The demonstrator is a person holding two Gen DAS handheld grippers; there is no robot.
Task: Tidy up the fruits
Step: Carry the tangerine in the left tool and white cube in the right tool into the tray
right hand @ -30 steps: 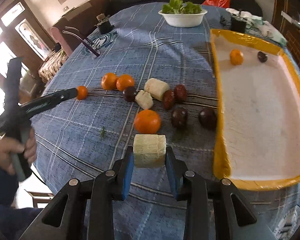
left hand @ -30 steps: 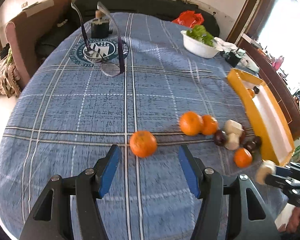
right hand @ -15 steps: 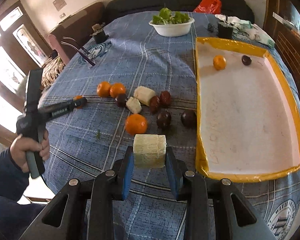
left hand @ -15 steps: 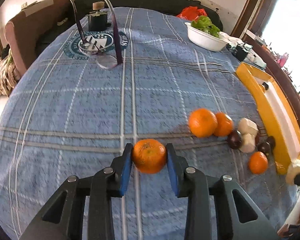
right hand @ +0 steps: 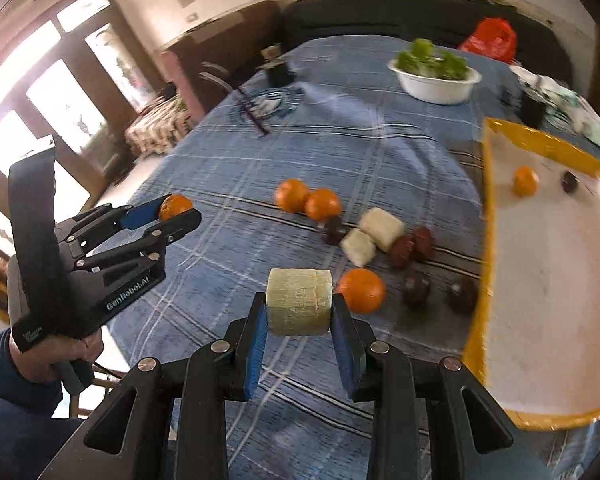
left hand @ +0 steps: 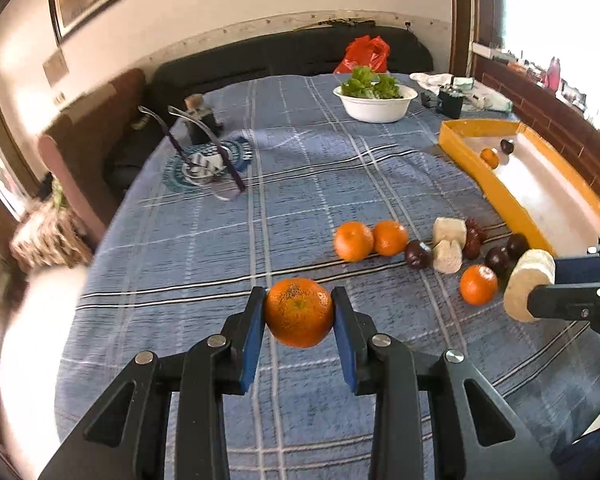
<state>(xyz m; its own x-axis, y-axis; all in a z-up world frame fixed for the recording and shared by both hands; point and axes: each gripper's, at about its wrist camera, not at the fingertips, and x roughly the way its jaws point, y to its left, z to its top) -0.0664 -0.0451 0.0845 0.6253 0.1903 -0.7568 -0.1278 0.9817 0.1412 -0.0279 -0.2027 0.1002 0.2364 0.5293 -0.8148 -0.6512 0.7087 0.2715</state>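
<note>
Left gripper (left hand: 299,312) clamped on round orange mandarin (left hand: 299,312); right gripper (right hand: 299,307) clamped on pale cylindrical fruit chunk (right hand: 299,307), both lifted off the blue plaid tablecloth (left hand: 292,200). Yellow-rimmed white tray (right hand: 548,280) right of right gripper holds one small orange (right hand: 525,181) and one dark plum (right hand: 569,182). White bowl (left hand: 375,105) of greens far ahead.

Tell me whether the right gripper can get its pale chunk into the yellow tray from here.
Probably yes: the right gripper holds the pale chunk above the tablecloth, and the yellow tray lies open just to its right, nothing between.

cream wall (left hand: 204,20), dark sofa (left hand: 260,60), bright windows (right hand: 60,100)
</note>
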